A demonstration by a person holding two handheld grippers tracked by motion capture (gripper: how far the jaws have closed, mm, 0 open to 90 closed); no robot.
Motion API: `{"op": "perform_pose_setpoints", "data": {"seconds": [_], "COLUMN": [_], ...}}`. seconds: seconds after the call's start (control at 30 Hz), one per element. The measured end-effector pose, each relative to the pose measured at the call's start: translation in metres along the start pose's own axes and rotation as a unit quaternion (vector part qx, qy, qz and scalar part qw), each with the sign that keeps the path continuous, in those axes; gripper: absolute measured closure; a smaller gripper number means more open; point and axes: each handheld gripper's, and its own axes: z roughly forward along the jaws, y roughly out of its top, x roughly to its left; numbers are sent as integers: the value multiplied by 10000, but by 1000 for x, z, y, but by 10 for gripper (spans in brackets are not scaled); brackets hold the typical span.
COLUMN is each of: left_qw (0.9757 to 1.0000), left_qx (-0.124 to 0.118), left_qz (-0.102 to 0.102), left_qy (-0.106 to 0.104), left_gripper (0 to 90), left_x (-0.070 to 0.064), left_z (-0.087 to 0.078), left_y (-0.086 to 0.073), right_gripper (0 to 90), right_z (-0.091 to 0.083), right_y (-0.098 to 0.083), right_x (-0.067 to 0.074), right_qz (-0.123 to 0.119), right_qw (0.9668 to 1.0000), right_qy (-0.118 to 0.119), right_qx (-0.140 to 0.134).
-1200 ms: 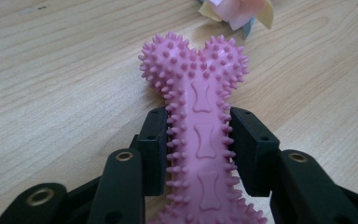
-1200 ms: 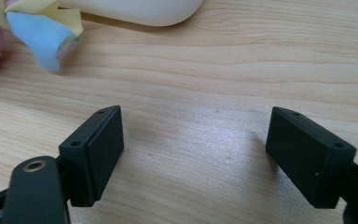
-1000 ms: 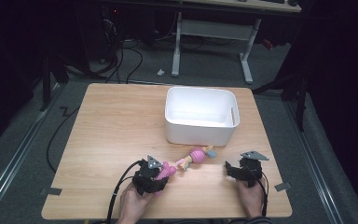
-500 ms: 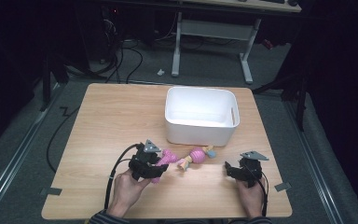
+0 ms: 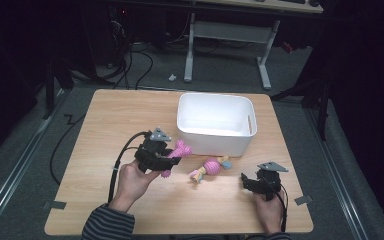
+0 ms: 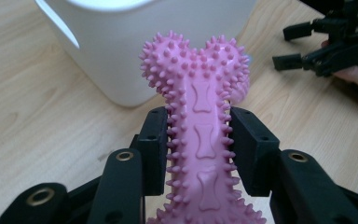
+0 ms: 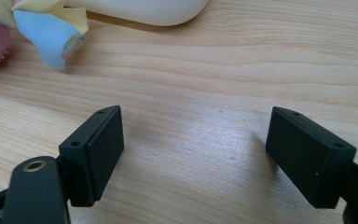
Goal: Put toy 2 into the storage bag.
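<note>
Left gripper view: we find the left gripper [image 6: 200,149] clamped on the pink spiked bone [image 6: 200,116], just beside the white bin [image 6: 121,56]. Our right gripper [image 7: 193,154] rests with jaws apart, holding nothing, on the table [image 7: 214,70].

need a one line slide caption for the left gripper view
Left tool clamps a spiky pink bone toy by its shaft, with the white tub just beyond on the wooden table.

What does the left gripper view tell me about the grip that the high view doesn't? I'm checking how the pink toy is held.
Left gripper view alone: both pads pressing the spiked shaft of the pink bone toy, knobbed end forward. High view alone: the soft toy lying on the table, and the left gripper itself. Both: the white bin and the open right gripper.
</note>
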Motion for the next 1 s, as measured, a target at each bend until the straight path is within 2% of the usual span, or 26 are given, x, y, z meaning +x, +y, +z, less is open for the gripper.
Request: {"op": "perform_pose_setpoints", "data": {"seconds": [0.13, 0.4, 0.7, 0.8, 1.0], "left_qw": [9999, 9995, 9991, 9989, 9988], "left_qx": [-62, -59, -162, -169, -223], "left_qz": [41, 232, 288, 279, 279], "left_qy": [-115, -182, -262, -341, -348], "left_gripper": [594, 594, 595, 594, 594], "left_x": [4, 8, 12, 14, 19], "left_z": [-2, -4, -8, -6, 0], "left_y": [13, 37, 58, 64, 76], "right_gripper": [191, 191, 192, 191, 191], "right_z": [0, 0, 0, 0, 0], "right_y": [0, 0, 0, 0, 0], "right_x": [0, 0, 0, 0, 0], "right_qz": [-1, -7, -7, -5, -1], "right_qw": [10000, 10000, 10000, 10000, 10000], "right_qy": [-1, -2, -2, -1, -2], "right_qx": [-1, 2, 3, 4, 1]}}
